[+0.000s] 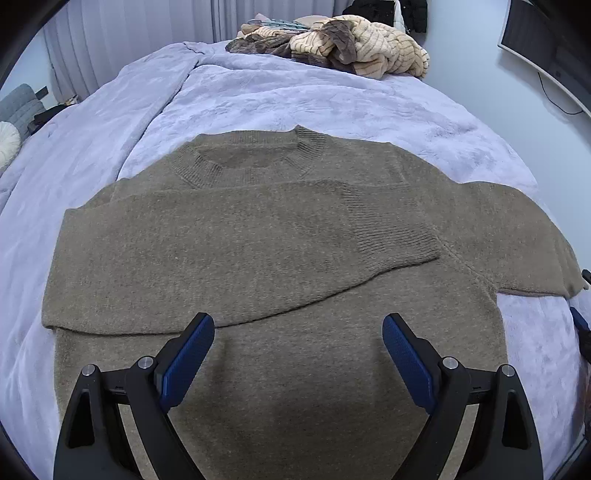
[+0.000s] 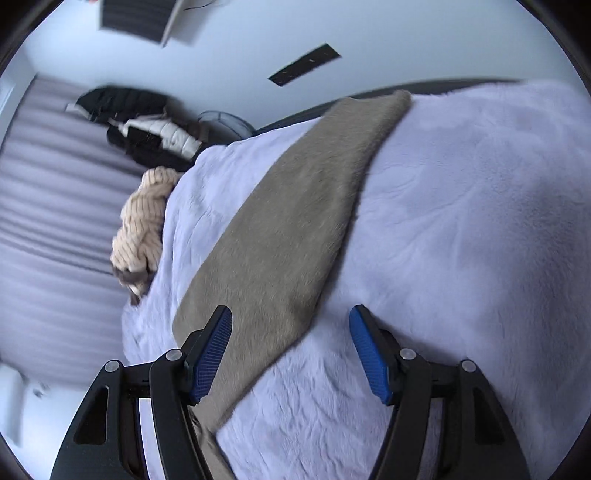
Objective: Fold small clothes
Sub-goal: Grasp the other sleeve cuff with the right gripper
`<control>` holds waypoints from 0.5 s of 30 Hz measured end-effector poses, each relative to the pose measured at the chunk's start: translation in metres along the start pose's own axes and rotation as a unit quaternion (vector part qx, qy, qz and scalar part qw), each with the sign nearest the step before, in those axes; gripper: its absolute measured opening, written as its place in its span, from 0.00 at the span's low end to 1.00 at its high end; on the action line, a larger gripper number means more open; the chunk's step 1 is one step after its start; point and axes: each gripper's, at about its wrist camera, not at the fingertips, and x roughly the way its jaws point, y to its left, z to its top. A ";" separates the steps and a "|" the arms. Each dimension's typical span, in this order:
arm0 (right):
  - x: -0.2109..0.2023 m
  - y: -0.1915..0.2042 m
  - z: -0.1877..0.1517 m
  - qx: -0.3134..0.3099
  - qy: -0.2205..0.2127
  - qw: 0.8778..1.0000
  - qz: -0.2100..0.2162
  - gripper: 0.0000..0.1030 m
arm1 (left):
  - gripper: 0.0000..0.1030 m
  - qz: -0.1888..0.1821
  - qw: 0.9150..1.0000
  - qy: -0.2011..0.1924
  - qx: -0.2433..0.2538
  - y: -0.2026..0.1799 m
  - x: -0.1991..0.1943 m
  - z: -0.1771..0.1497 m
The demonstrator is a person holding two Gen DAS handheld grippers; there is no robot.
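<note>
A brown knit sweater lies flat on the lavender bedspread, collar at the far side. One sleeve is folded across the chest. The other sleeve stretches out to the right. My left gripper is open and empty, hovering over the sweater's lower body. In the right wrist view the outstretched sleeve runs diagonally across the bedspread. My right gripper is open and empty just above that sleeve, the left finger over it.
A heap of cream and brown knitwear lies at the far end of the bed, also in the right wrist view. Dark and white jackets hang beyond the bed. Curtains line the back wall.
</note>
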 end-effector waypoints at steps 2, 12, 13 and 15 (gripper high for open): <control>0.006 0.001 0.010 0.002 -0.006 1.000 0.010 0.68 | 0.90 -0.002 1.000 -0.001 0.006 -0.006 -0.001 0.001; 0.017 0.039 0.019 -0.041 0.000 0.995 0.095 0.06 | 0.90 0.026 0.999 -0.031 0.001 0.015 -0.012 0.007; 0.016 0.052 0.016 -0.063 0.004 0.992 0.111 0.06 | 0.90 0.028 0.999 -0.033 -0.002 0.020 -0.013 0.008; 0.019 0.083 0.007 -0.107 0.022 0.982 0.152 0.06 | 0.90 0.033 0.999 -0.041 -0.011 0.032 -0.015 0.010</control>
